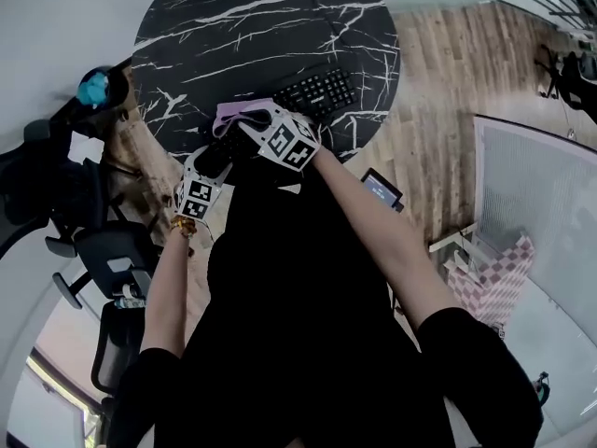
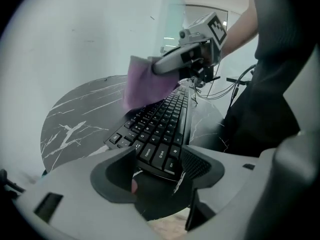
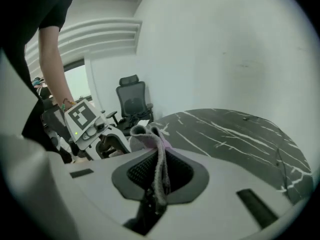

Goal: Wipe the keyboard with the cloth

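We judge the wiping barely begun: our left gripper [image 2: 157, 166] has its jaws clamped on the end of the keyboard [image 2: 160, 129] by the surface's [image 2: 75, 124] near edge, while our right gripper [image 3: 157, 171], jaws pinched on the cloth [image 3: 159, 159], brings it down over the middle keys, with most rows left to wipe.

Table: round, black marble top [image 1: 233, 26] with white veins
On it: one black keyboard [image 1: 318, 92]
Keyboard position: at the edge nearest the person, set slantwise, rest of top bare
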Motion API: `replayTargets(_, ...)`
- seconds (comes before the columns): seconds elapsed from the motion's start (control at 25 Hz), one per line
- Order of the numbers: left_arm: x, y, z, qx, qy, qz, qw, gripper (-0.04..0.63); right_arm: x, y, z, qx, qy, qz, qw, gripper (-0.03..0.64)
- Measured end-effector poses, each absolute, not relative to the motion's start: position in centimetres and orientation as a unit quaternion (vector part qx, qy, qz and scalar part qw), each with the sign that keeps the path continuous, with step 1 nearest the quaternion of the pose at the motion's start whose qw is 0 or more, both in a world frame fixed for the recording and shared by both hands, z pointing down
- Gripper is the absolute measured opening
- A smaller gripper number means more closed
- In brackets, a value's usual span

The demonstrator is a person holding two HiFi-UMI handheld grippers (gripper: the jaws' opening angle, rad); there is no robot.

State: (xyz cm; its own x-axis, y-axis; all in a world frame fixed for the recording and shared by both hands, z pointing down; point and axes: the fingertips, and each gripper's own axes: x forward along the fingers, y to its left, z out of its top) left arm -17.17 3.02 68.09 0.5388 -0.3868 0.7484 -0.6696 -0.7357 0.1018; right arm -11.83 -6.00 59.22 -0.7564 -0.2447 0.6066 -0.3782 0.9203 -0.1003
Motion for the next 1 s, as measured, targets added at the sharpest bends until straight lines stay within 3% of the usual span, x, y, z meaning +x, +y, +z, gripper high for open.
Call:
replayTargets(0.6,-16.9,2.3,68.5,0.806,-0.363,0.404,0.236,0.285,19.0,-14.2,57.9,0.449,-0.847,0.166,0.232,0.052)
replayTargets(1.0,-16.9,2.4,68.8,0.786,-0.363,0.448,0.224,0.285,21.4,-14.1,62.8,0.459,-0.826,0.223,0.241,0.052)
